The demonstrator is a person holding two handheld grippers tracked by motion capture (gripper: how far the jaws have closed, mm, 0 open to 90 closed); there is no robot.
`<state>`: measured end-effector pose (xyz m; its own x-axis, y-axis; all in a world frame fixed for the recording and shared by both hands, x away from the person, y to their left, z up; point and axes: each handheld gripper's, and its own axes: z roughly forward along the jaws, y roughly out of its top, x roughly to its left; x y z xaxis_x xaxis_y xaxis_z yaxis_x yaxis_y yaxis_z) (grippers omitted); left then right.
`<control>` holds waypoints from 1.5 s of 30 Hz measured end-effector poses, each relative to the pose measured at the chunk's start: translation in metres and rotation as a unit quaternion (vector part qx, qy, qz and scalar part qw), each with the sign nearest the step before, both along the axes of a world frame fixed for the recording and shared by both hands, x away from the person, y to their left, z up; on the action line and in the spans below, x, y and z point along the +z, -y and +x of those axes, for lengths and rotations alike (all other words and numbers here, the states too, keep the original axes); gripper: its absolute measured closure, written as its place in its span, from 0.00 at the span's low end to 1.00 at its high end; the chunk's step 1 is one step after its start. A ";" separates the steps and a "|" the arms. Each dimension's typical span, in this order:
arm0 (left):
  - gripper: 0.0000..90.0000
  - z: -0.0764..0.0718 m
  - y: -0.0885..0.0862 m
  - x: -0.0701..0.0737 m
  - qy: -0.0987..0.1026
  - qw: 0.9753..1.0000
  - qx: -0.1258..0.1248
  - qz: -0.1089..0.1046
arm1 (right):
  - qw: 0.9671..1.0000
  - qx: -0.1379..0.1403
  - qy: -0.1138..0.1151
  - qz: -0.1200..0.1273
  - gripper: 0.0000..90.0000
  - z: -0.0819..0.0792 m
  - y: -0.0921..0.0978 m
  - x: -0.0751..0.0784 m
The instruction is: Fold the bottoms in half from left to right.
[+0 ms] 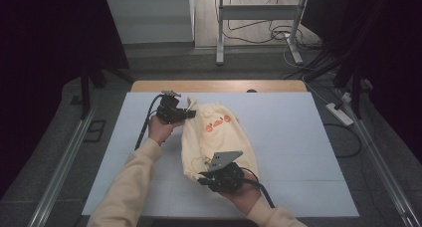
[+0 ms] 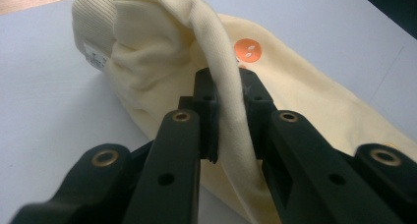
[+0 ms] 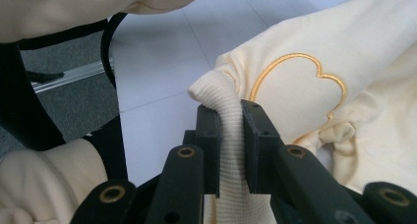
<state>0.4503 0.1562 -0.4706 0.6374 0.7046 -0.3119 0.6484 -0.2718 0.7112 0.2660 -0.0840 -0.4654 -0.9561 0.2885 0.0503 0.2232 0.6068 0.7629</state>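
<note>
**Both ends pinched, fold pending**

Nearest, the right gripper [image 1: 209,178] clamps the cream garment [image 1: 219,137] by its ribbed hem; farther, the left gripper [image 1: 190,114] pinches a fabric fold. Garment lies mid-table on the white mat [image 1: 298,137]. Next likely needs a coordinated lift.

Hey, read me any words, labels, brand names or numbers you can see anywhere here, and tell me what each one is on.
No text can be read.
Small white tag sewn by the ribbed edge of the yellow garment: dark print on it, too small and blurred to read.
Garment front: orange buttons and an embroidered outline, no letters.
Left gripper and right gripper, each shut on the fabric: no markings to read.
</note>
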 end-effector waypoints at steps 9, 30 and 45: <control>0.89 0.001 0.007 0.001 -0.003 1.000 -0.002 0.007 | 1.000 -0.016 -0.004 -0.001 0.88 0.002 0.017 -0.001; 0.89 0.008 0.032 -0.001 -0.007 1.000 -0.012 0.016 | 0.999 -0.052 -0.013 0.004 0.88 0.005 0.051 -0.002; 0.89 0.010 0.044 -0.004 -0.009 1.000 -0.016 0.019 | 0.998 -0.065 -0.021 0.001 0.88 0.005 0.066 -0.004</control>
<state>0.4598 0.1126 -0.4747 0.6541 0.6955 -0.2973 0.6516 -0.3185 0.6885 0.2715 -0.1503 -0.4698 -0.9075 0.4104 0.0897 0.3314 0.5681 0.7532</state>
